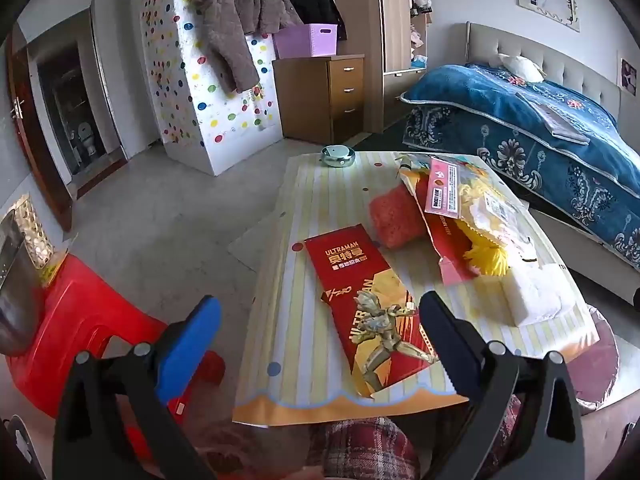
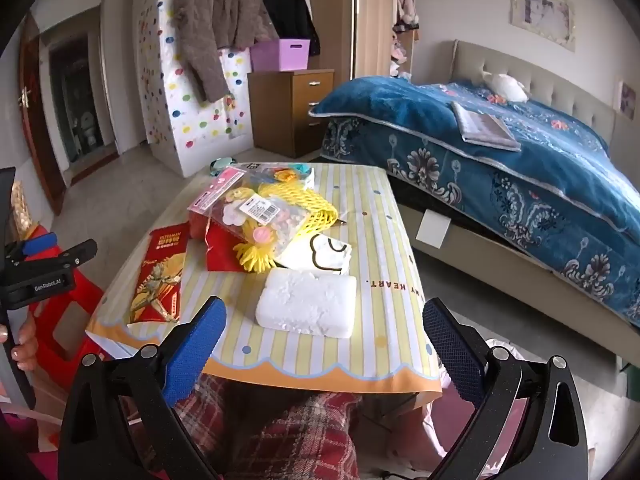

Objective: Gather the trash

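Note:
A small table with a striped yellow cloth [image 1: 304, 380] [image 2: 384, 272] holds the trash. A red Ultraman packet [image 1: 360, 284] [image 2: 162, 276] lies near its front. Behind it sit an orange-red sponge-like roll [image 1: 394, 218], a pink-labelled clear bag [image 1: 444, 188] [image 2: 240, 208], yellow foam netting [image 1: 486, 258] [image 2: 304, 204] and a white foam block [image 1: 534, 296] [image 2: 306, 306]. My left gripper [image 1: 320, 316] hangs open over the table's front edge, the packet's lower end between its blue pads. My right gripper [image 2: 324, 324] is open in front of the foam block, holding nothing.
A red plastic stool [image 1: 80, 320] [image 2: 60, 320] stands left of the table, with a metal bin [image 1: 16, 280] beside it. A bed with a blue blanket [image 2: 520, 168] lies to the right. A small round metal tin [image 1: 338, 156] sits at the table's far edge. Plaid-clad legs [image 2: 288, 432] are under the table.

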A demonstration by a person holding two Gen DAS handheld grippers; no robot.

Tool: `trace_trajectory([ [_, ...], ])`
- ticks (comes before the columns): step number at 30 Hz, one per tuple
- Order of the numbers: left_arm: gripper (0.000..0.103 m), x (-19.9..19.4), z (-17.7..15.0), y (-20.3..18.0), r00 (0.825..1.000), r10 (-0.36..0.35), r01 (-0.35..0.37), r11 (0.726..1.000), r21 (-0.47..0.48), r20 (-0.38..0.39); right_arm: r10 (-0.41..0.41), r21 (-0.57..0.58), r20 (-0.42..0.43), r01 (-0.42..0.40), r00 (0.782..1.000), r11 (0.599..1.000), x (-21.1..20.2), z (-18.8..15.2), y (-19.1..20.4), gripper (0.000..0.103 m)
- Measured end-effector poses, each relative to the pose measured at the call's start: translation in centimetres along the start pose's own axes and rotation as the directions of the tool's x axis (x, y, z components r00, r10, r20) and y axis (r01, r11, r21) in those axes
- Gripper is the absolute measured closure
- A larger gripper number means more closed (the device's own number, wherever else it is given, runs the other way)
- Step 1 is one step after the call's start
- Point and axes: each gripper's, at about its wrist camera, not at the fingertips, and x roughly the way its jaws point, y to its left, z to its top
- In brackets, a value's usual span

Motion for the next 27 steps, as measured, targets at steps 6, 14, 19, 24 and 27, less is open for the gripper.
trace_trajectory([
  [6, 0.006, -0.2, 0.0, 0.2, 1.000, -0.002, 0.002, 1.000, 0.000, 0.006, -0.012, -0.003, -0.011, 0.012, 1.000, 1.000, 0.1, -0.1, 0.0, 0.005],
  [14, 0.006, 0.2, -0.3, 0.8, 1.000, 0.007, -0.007, 1.000, -0.002, -0.002, -0.007, 0.000, -0.012, 0.007, 1.000, 1.000, 0.7, -0.9, 0.0, 0.005],
  [19, 0.006, 0.1, 0.1, 0.2, 1.000, 0.017, -0.017, 1.000, -0.002, -0.004, -0.009, 0.004, -0.016, 0.009, 1.000, 1.000, 0.2, -0.6, -0.4, 0.005],
  [24, 0.007, 0.1, 0.0, 0.0, 1.000, 0.021, -0.021, 1.000, 0.001, -0.006, -0.008, 0.009, -0.017, 0.008, 1.000, 1.000, 0.2, -0.7, -0.5, 0.005],
  [27, 0.006, 0.2, 0.0, 0.0, 1.000, 0.021, -0.021, 1.000, 0.002, -0.007, -0.006, 0.010, -0.020, 0.006, 1.000, 1.000, 0.3, -0.8, -0.6, 0.005],
])
